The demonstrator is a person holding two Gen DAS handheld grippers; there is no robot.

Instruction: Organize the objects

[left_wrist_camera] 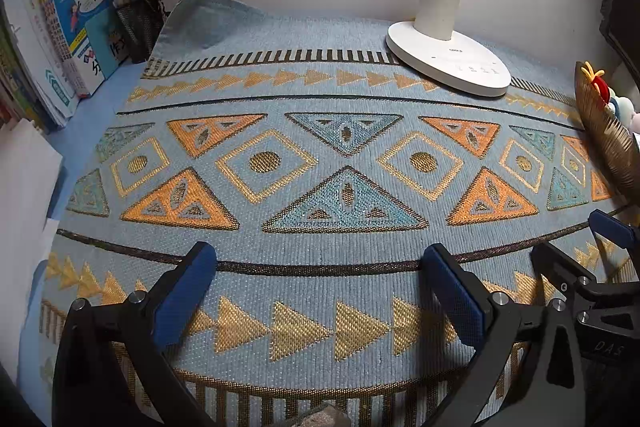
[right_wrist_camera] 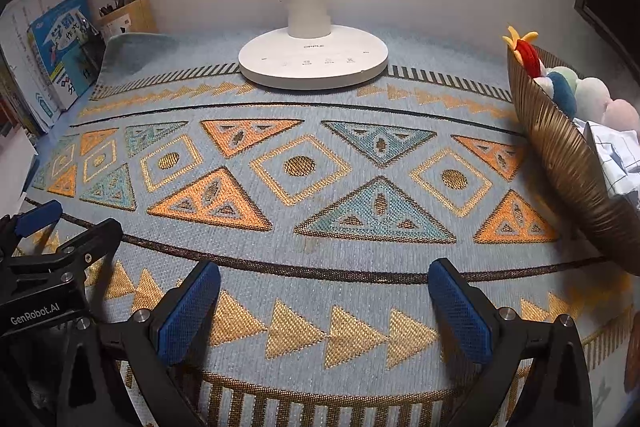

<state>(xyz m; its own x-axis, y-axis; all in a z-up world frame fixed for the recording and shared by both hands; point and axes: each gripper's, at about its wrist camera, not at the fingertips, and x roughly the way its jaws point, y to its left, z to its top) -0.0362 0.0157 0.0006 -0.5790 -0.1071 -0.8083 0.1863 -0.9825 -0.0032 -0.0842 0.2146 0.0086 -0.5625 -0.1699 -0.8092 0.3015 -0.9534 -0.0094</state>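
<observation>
Plush toys (right_wrist_camera: pixel 576 95) and a folded cloth (right_wrist_camera: pixel 616 155) sit in the ribbed basket (right_wrist_camera: pixel 568 163) at three o'clock on the worktop. Both grippers, left gripper (left_wrist_camera: pixel 320 299) and right gripper (right_wrist_camera: pixel 324 311), hover with fingers spread, empty; nothing loose shows, so reach wide, clear of the lamp (right_wrist_camera: pixel 314 61).

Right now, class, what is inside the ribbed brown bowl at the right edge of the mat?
The bowl holds soft plush toys and a crumpled checked white cloth. Whatever lies beneath them, and the bowl's far side, is hidden.
</observation>
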